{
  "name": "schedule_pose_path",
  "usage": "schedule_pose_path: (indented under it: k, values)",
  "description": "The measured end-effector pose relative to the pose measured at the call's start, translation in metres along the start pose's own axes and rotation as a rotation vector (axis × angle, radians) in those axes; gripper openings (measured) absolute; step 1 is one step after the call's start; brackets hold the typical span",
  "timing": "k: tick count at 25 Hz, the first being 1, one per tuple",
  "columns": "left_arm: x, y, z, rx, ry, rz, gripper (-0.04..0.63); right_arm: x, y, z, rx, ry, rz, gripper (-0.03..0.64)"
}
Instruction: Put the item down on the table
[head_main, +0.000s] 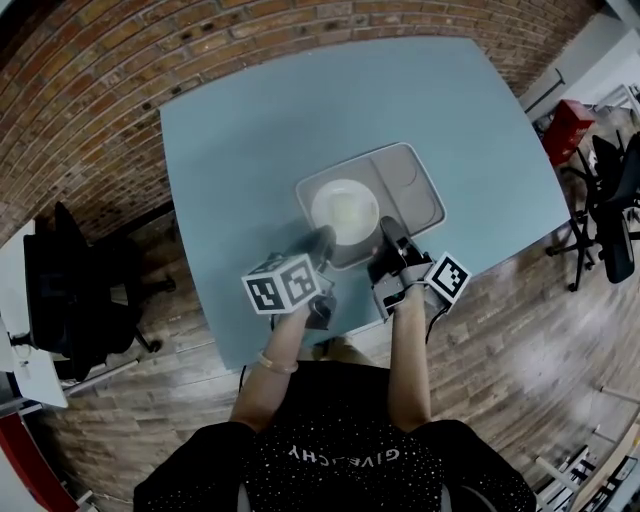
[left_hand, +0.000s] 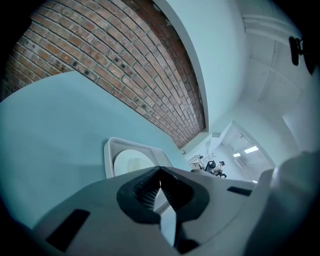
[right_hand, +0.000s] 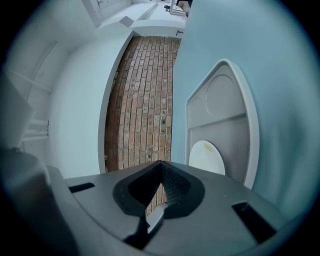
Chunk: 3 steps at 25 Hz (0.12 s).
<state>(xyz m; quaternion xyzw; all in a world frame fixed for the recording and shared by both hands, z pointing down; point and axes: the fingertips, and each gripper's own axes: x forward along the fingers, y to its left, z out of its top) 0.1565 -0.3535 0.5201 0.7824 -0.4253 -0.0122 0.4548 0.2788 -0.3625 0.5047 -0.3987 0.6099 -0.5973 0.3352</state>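
Seemingly the tray, with a white plate resting in its larger section, is gripped at its near rim on two sides so that it can be kept level for setting down on the table. The left claw and right claw are each closed, with a pale sliver of rim pinched between the jaws. The tray extends forward from both. Whether it touches the tabletop cannot be told.

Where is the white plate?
In the head view, the plate lies in the left compartment of the tray, near the front edge of the table.
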Motion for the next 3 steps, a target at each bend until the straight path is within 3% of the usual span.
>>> schedule_pose_path:
  k: [3]
  values:
    - [-0.0002,-0.0026,0.0042,0.001,-0.01,-0.006,0.011,0.0023,-0.0002,-0.0003,-0.021,0.009,-0.007,0.014]
